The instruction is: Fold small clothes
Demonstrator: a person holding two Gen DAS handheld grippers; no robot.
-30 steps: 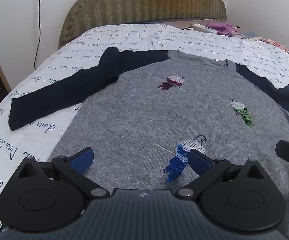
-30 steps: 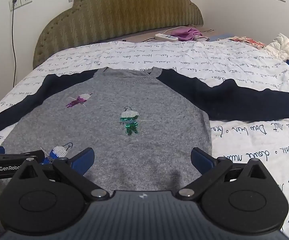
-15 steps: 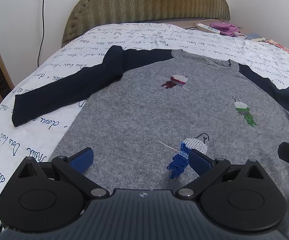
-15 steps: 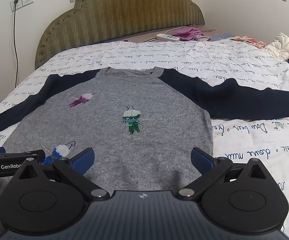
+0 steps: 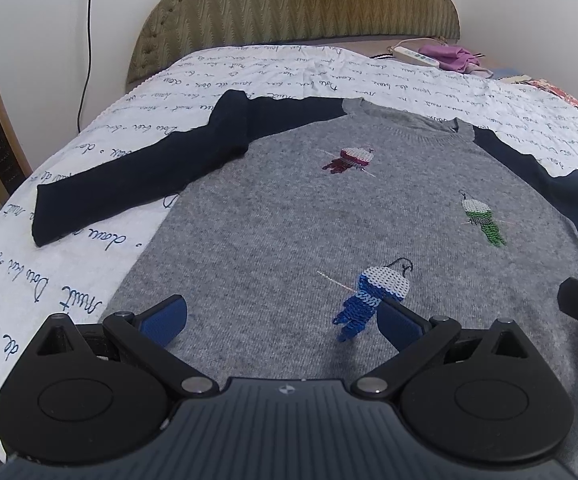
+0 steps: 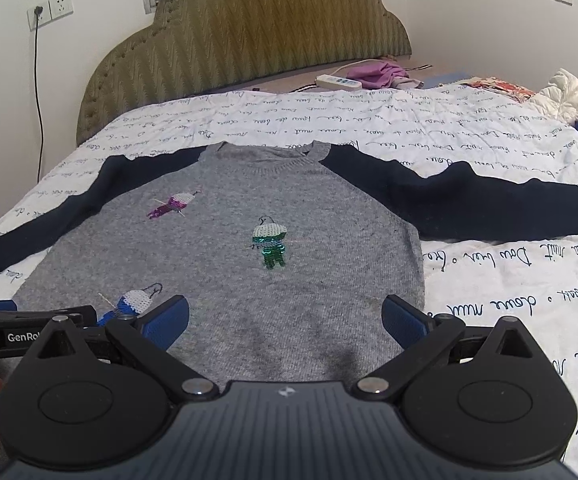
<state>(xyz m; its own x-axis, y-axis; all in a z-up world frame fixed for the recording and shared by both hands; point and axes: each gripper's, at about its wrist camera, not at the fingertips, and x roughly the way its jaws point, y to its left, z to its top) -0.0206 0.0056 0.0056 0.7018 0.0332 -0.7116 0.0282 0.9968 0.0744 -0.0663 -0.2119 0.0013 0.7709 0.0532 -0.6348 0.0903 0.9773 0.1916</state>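
Note:
A small grey sweater [image 5: 289,216] with navy sleeves and three sequin birds lies flat, front up, on the bed; it also shows in the right wrist view [image 6: 229,248]. Its left sleeve [image 5: 129,184] and right sleeve [image 6: 489,208] are spread outwards. My left gripper [image 5: 283,318] is open and empty, above the sweater's lower left part near the blue bird [image 5: 373,292]. My right gripper [image 6: 285,320] is open and empty above the lower right part near the hem. The left gripper also shows at the left edge of the right wrist view [image 6: 29,320].
The white bedspread [image 6: 509,300] with blue script covers the bed. An olive padded headboard [image 6: 249,36] stands behind. A white power strip [image 6: 337,80] and purple cloth [image 6: 381,72] lie near it. More clothes [image 6: 577,96] are piled at the far right.
Both grippers have pulled back and risen a little, so the sweater sits slightly lower in the views. Both jaws stay open; the sweater has not moved.

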